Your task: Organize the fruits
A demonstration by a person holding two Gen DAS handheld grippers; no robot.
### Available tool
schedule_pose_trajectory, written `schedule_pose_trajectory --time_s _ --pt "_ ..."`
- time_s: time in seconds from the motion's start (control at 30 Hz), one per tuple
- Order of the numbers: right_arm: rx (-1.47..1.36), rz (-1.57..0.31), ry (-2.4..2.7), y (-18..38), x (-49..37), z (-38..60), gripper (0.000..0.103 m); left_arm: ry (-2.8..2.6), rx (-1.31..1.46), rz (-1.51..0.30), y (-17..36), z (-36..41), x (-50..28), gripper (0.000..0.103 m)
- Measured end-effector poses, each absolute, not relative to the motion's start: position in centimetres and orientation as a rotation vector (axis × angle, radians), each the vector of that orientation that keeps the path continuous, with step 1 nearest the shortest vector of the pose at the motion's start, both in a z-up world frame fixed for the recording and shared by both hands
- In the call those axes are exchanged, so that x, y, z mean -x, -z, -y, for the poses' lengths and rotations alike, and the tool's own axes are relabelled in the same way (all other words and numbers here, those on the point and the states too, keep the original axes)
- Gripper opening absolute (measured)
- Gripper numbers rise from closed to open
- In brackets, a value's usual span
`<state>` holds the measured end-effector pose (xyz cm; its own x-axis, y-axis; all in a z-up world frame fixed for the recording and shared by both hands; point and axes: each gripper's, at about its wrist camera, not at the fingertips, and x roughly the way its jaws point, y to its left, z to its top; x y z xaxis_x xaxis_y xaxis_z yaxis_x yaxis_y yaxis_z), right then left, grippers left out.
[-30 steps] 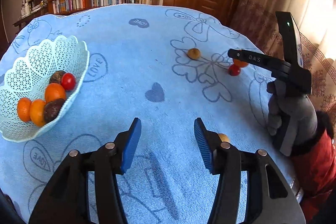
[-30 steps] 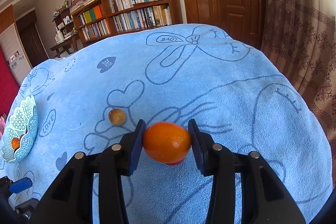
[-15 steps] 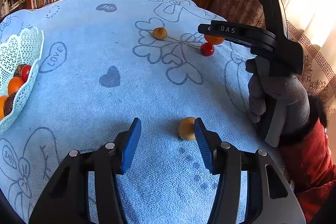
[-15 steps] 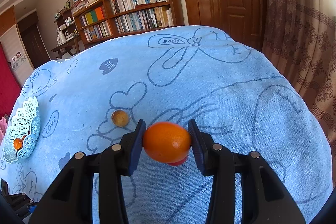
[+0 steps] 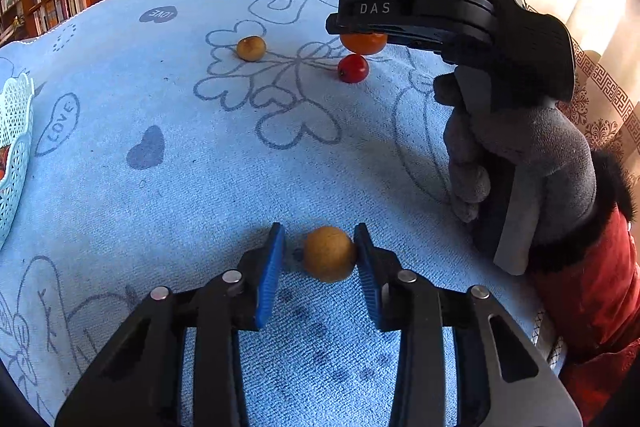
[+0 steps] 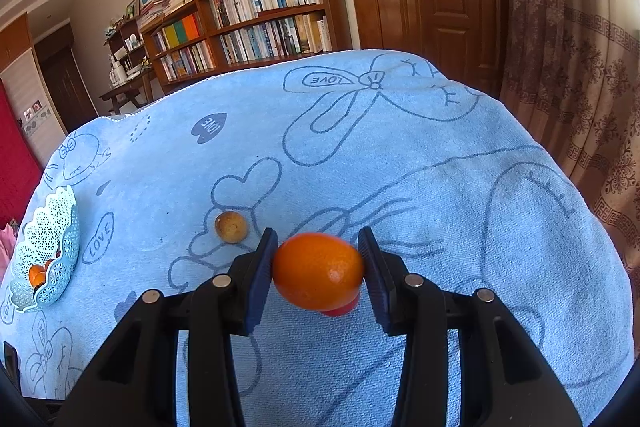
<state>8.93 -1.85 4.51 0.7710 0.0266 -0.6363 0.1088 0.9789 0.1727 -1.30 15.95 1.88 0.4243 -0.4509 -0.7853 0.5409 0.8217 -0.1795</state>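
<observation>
Right hand-held gripper [image 6: 318,273] clamping orange [image 6: 318,277], left hand-held gripper [image 5: 320,259] open around tan fruit [image 5: 329,253]

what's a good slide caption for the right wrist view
Right gripper clamps an orange above the blue towel, fruit basket far left.

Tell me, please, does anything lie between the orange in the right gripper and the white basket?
Only the small brown fruit, left of the orange; beyond it, bare blue cloth reaches the basket.
</observation>
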Motion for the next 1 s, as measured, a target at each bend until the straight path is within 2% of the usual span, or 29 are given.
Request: schedule_pose_trajectory --time_s 0.37,1.0 --pt "-0.204 -0.690 0.044 -4.6 -8.9 1.7 0.042 0.562 -0.059 -0.887 -3.5 -18.2 0.9 0.025" --pt "-0.190 -0.703 0.052 -4.1 -9.1 1.2 0.042 0.082 0.059 -0.700 -8.9 -34.2 -2.0 0.025"
